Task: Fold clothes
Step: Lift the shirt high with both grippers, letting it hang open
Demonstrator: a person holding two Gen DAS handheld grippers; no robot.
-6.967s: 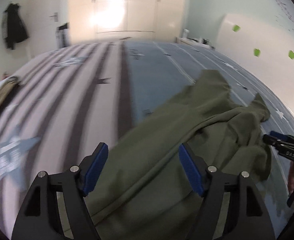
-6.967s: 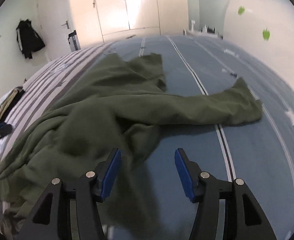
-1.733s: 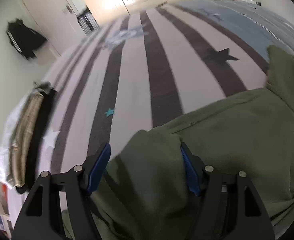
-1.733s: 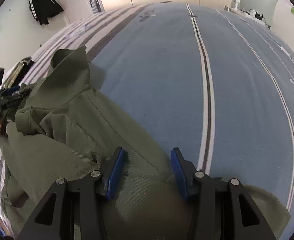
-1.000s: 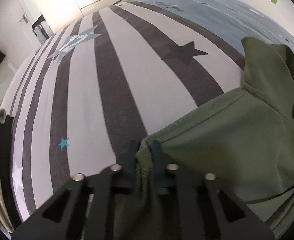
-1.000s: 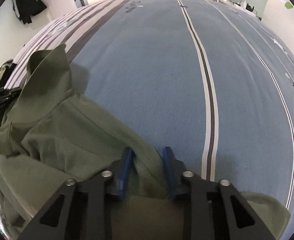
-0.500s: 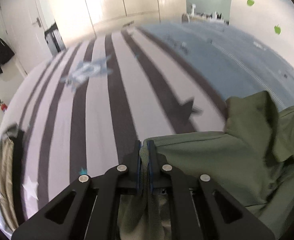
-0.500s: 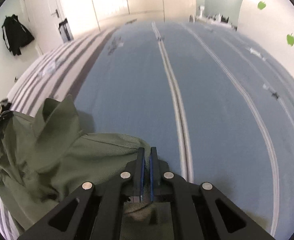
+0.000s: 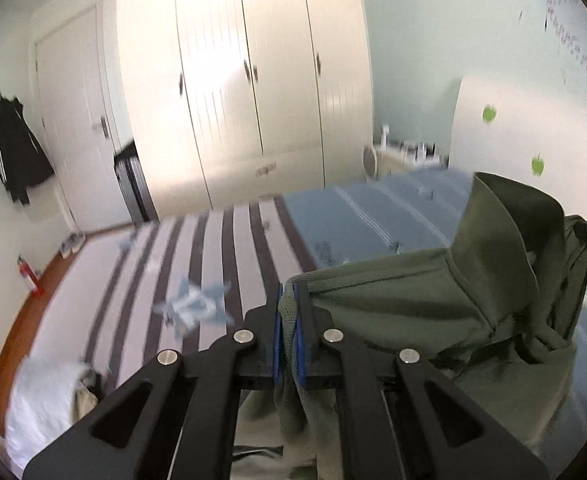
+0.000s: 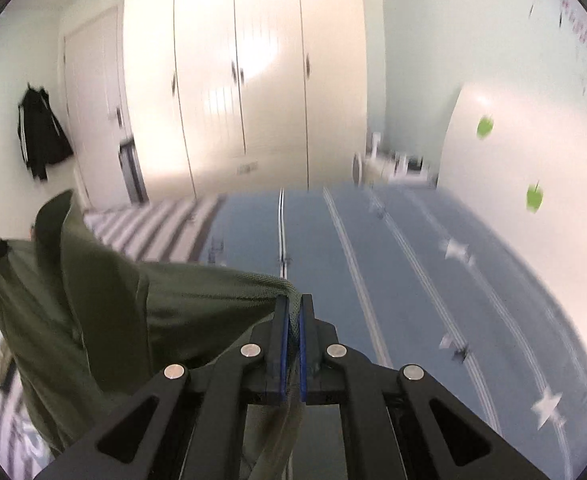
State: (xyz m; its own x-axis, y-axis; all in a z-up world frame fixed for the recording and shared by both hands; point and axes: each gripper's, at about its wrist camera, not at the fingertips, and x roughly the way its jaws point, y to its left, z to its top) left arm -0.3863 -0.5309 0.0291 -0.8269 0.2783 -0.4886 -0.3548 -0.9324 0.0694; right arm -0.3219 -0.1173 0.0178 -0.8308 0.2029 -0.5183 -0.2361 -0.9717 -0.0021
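The olive garment (image 9: pixel 413 292) hangs stretched between the left tool (image 9: pixel 289 300) and right tool (image 10: pixel 292 312), each clamped on its edge.

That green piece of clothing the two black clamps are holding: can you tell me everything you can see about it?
The green garment is olive, a soft matte knit with a fine mesh-like weave at its edge. The left gripper and the right gripper each pinch that edge between blue pads, jaws shut. It hangs stretched between them above the bed, sagging in folds below. A pointed flap, perhaps a hood or collar, stands up in the middle. Its lower part runs out of view, so I cannot tell whether it touches the bed.
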